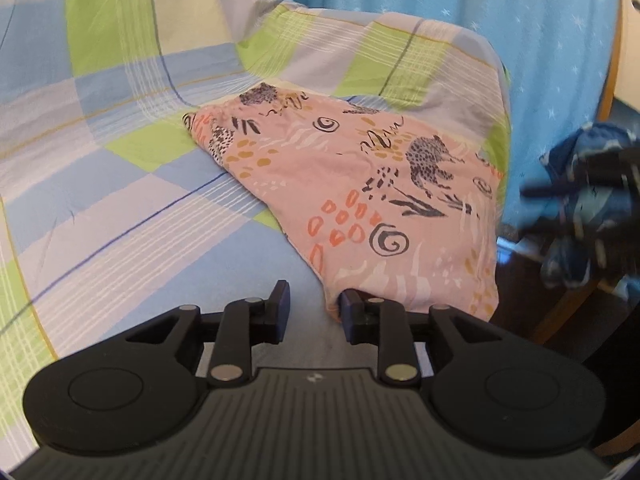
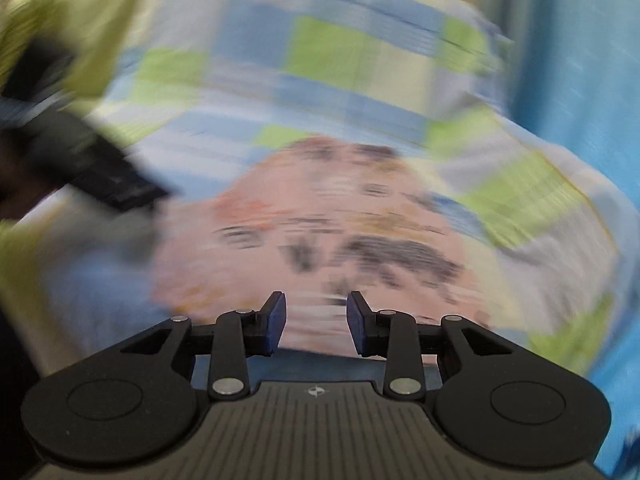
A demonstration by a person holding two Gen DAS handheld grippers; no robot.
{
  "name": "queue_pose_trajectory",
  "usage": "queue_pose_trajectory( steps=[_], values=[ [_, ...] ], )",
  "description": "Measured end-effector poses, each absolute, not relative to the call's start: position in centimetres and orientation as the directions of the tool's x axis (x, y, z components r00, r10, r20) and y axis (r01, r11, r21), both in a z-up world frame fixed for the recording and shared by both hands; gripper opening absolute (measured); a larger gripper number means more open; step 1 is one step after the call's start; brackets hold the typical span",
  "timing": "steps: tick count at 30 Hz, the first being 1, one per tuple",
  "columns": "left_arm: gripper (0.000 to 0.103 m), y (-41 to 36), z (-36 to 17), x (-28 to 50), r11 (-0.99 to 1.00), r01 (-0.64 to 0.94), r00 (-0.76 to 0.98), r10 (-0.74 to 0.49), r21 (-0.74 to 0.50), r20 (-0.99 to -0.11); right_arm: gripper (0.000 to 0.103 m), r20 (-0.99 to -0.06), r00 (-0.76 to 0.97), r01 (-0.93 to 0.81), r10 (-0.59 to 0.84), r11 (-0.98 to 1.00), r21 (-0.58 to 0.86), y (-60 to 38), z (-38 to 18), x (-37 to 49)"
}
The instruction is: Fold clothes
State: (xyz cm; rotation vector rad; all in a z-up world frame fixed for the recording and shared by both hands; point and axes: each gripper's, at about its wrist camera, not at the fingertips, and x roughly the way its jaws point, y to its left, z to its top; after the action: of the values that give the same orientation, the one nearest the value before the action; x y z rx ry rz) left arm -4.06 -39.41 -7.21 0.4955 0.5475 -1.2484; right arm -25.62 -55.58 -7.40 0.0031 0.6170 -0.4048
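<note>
A pink garment point(image 1: 360, 184) with animal and swirl prints lies flat on a bed covered by a blue, green and lilac checked sheet point(image 1: 120, 168). My left gripper point(image 1: 316, 304) is open just above the sheet at the garment's near corner. Its right fingertip point(image 1: 352, 304) is at the cloth's edge, and nothing is between the fingers. The right wrist view is heavily motion-blurred. There the pink garment point(image 2: 320, 232) fills the middle, and my right gripper point(image 2: 316, 306) is open over its near edge and holds nothing.
A blue curtain point(image 1: 520, 20) with small stars hangs beyond the bed's right edge. A hand in a blue patterned sleeve point(image 1: 588, 208) holds a dark blurred tool off the bed's right side. Wooden furniture point(image 1: 612, 80) stands at the far right.
</note>
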Motion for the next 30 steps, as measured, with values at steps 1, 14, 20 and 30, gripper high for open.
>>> queue_pose_trajectory(
  steps=[1,14,20,30],
  values=[
    [0.023,-39.5,-7.3,-4.5,0.232,0.97,0.227,-0.741,0.077,-0.632,0.033,-0.578,0.723,0.416,-0.378,0.906,-0.074,-57.9,-7.5,-25.7],
    [0.023,-39.5,-7.6,-5.2,0.215,0.966,0.255,-0.728,0.14,-0.636,0.024,-0.662,0.678,0.527,-0.319,0.839,0.136,-69.1,-12.0,-27.4],
    [0.023,-39.7,-7.8,-5.3,0.215,0.965,0.259,-0.73,0.148,-0.632,0.002,-0.666,0.681,0.528,-0.306,0.835,0.156,-69.1,-11.8,-27.4],
    [0.023,-39.5,-8.0,-5.1,0.213,0.967,0.253,-0.739,0.14,-0.624,0.0,-0.615,0.632,0.556,-0.472,0.829,-0.066,-67.8,-10.8,-25.9]
  ],
)
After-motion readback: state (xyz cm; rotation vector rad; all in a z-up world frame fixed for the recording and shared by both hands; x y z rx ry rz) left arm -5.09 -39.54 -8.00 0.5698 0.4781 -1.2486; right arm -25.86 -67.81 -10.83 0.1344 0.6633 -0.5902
